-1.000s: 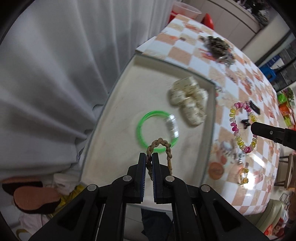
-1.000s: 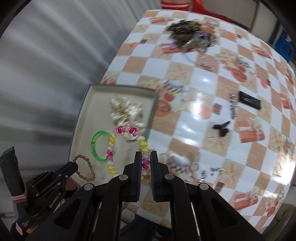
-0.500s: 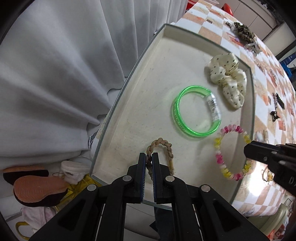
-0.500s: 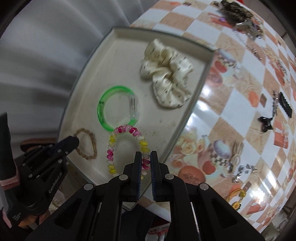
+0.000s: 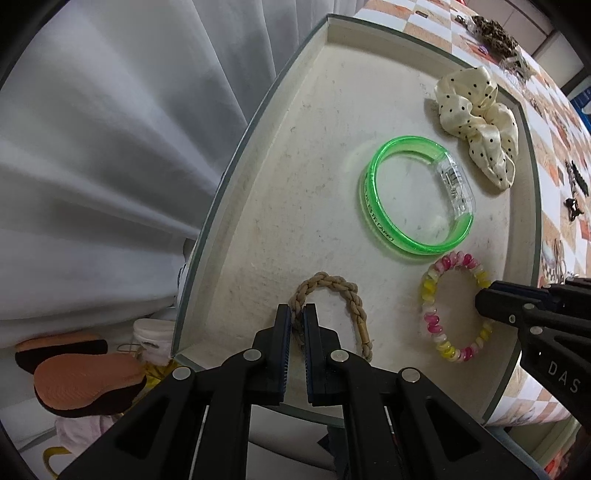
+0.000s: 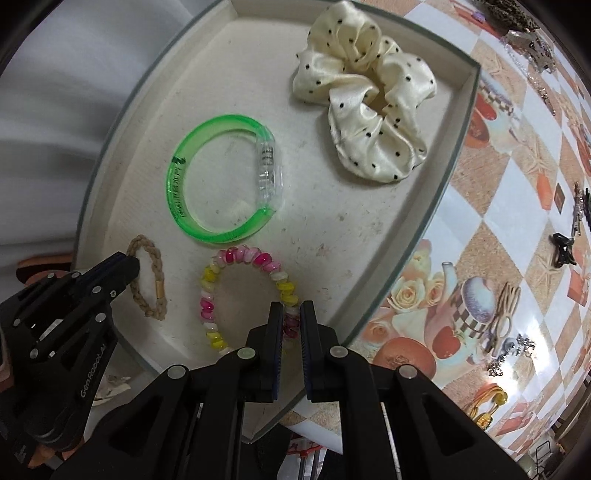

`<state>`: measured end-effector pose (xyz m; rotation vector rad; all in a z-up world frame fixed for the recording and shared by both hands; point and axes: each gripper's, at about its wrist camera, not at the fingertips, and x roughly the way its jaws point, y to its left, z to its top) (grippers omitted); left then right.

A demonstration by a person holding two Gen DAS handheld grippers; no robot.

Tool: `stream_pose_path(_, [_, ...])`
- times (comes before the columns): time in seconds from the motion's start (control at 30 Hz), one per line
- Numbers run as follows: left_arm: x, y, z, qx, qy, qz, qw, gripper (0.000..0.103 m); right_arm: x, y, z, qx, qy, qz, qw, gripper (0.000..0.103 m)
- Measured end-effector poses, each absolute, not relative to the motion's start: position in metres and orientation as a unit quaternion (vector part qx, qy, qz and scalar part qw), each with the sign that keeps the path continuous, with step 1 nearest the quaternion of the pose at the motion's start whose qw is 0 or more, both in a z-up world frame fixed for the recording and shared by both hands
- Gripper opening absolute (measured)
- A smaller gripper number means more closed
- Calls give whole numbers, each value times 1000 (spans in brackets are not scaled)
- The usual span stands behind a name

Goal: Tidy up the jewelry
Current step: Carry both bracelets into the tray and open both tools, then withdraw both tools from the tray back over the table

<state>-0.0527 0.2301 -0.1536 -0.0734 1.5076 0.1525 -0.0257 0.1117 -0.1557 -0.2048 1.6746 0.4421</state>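
A cream tray sits at the table's corner. My left gripper is shut on a braided tan bracelet, which lies low on the tray floor near its front edge. My right gripper is shut on a pink, yellow and white bead bracelet, which lies on the tray to the right of the braided one. A green bangle and a cream dotted scrunchie lie farther in the tray.
The checkered tablecloth to the right carries hair clips, small trinkets and a dark pile of jewelry at the far end. A white curtain hangs left of the tray; shoes lie on the floor below.
Both grippers have come down and forward to the tray with their bracelets. The bead bracelet moved from above the tablecloth onto the tray floor, beside the braided one.
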Motion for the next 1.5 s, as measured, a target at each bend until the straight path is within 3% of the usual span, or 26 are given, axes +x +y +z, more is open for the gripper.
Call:
stream_pose_path(0.17, [-49,222,-155,-10,687,70,724,12,-25,115,-161,-91,737,197,641,13])
stream_pose_path(0.23, [-48,218,-153,-5,687,72,723,12,-24,116,-162,-81,740,203,636,20])
stream_pose_path(0.4, [-47,217,-148,-6,688,73,722,12,-22,128,-146,-78,730,218,643,50])
stream_pose_path(0.47, [-47,216,-144,-7,686,72,724,12,-20,129,-135,-72,723,222,650,56])
stream_pose_path(0.8, [-37,212,-132,-1,685,59,727,12,-7,91,-90,-12,699,207,684,66])
stream_pose_path(0.83, [-37,214,-132,0,685,59,726,31,-6,84,-87,-9,698,205,686,66])
stream_pose_path(0.87, [-35,213,-130,0,685,61,726,90,-6,78,-84,-5,697,202,688,67])
stream_pose_path(0.9, [-34,213,-127,3,682,72,728,103,-7,74,-82,-3,696,200,690,69])
stream_pose_path(1.07, [-29,208,-113,17,670,80,738,103,-9,56,-78,8,693,189,696,70])
stream_pose_path(1.2, [-25,196,-102,30,665,77,742,103,-10,41,-73,18,692,178,699,80])
stream_pose_path(1.5, [-14,159,-74,48,651,48,756,103,-14,-14,-63,67,683,143,713,84])
